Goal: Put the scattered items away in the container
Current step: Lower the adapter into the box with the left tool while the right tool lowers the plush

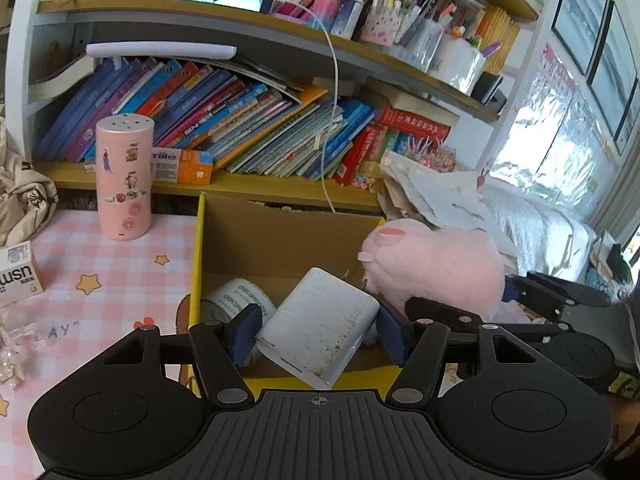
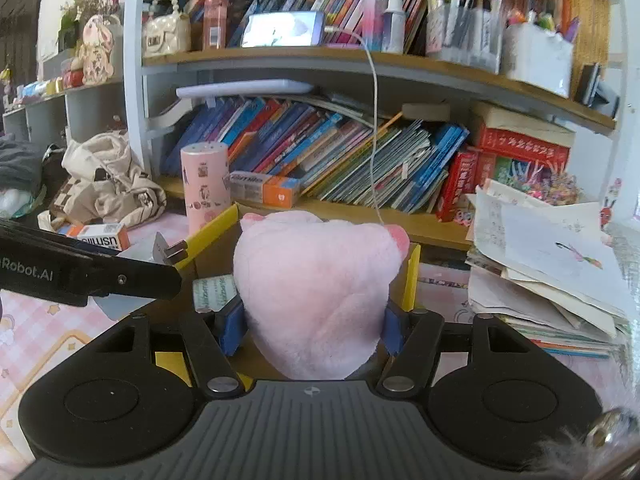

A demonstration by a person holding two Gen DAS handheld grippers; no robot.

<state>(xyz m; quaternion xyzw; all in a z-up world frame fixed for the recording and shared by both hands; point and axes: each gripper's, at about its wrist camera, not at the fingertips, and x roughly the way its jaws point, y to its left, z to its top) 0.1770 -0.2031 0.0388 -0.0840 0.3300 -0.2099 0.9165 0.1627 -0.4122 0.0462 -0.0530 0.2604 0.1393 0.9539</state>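
Both tongs are loaded. My left tongs (image 1: 316, 330) stand half-wide, their blue pads (image 1: 245, 330) clamped on the sides of a scuffed white plug-in charger (image 1: 320, 326), which tilts with its metal prongs pointing away from me. My right tongs (image 2: 310, 326) are spread about as far, squeezing a pink plush toy (image 2: 316, 292) that fills the gap between them and bulges well above the pads.

Directly ahead of and below both tongs sits the cardboard box (image 1: 280, 236) with yellow edges, open at the top. The charger hangs over its near wall; the plush hangs over its right half, just right of my left tongs. Inside the box, beyond my left pad, a white roll with green lettering (image 1: 236, 300) lies on the bottom.

Left of my left tongs, on the pink checked counter (image 1: 120, 272), stand a tall pink cylinder with stickers (image 1: 125, 178) and a small white carton (image 1: 18, 276). Right of my right tongs lies a stack of papers (image 2: 552, 264).
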